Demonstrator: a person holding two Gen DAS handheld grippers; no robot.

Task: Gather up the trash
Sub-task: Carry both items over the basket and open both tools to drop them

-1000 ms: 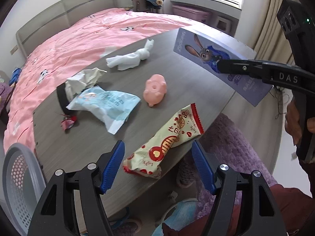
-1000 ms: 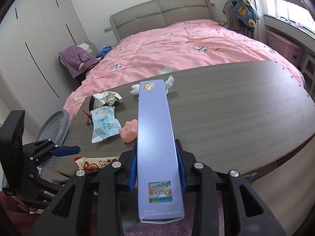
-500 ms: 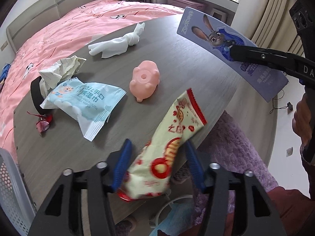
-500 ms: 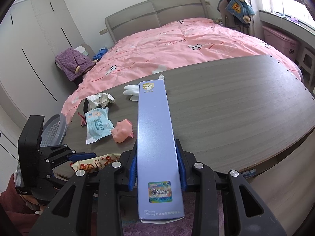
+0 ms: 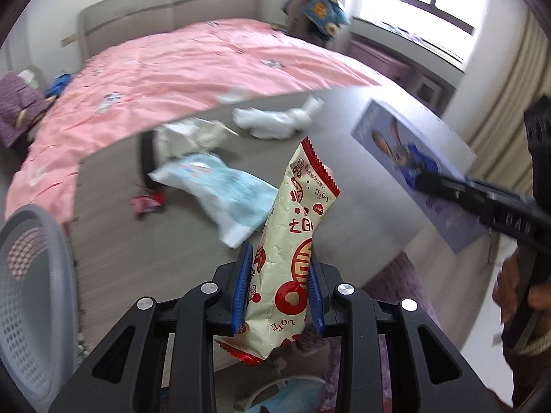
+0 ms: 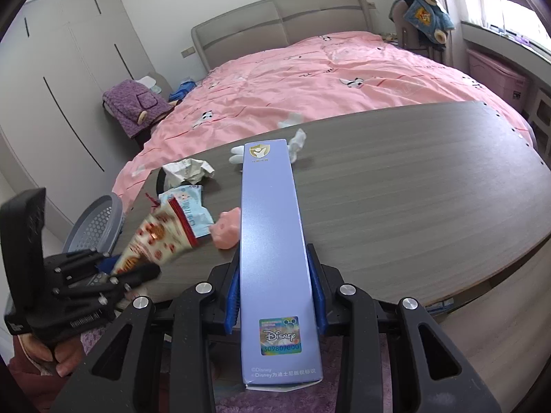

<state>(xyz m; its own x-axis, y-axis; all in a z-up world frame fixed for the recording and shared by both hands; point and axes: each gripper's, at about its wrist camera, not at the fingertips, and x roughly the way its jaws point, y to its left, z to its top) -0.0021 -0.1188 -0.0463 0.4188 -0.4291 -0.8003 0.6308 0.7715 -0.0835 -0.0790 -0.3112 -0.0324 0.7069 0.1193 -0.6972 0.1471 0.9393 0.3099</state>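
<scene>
My left gripper [image 5: 279, 289] is shut on a cream and red snack wrapper [image 5: 292, 237] and holds it upright above the table's near edge; it also shows in the right wrist view [image 6: 155, 237]. My right gripper [image 6: 275, 296] is shut on a long purple Disney box [image 6: 272, 234], also seen in the left wrist view [image 5: 413, 158]. On the grey table [image 6: 413, 189] lie a blue wet-wipe pack [image 5: 224, 186], crumpled paper [image 5: 193, 134], a white tissue [image 5: 275, 120] and a small red wrapper [image 5: 146, 201].
A grey mesh basket [image 5: 31, 296] stands at the table's left end, also in the right wrist view [image 6: 96, 223]. A pink pig toy [image 6: 225, 230] lies on the table. A pink bed [image 6: 310, 79] is behind the table. A purple rug [image 5: 406, 289] lies below.
My left gripper closed on the snack wrapper and lifted it off the table, swinging left toward the basket. The right gripper kept hold of the purple box.
</scene>
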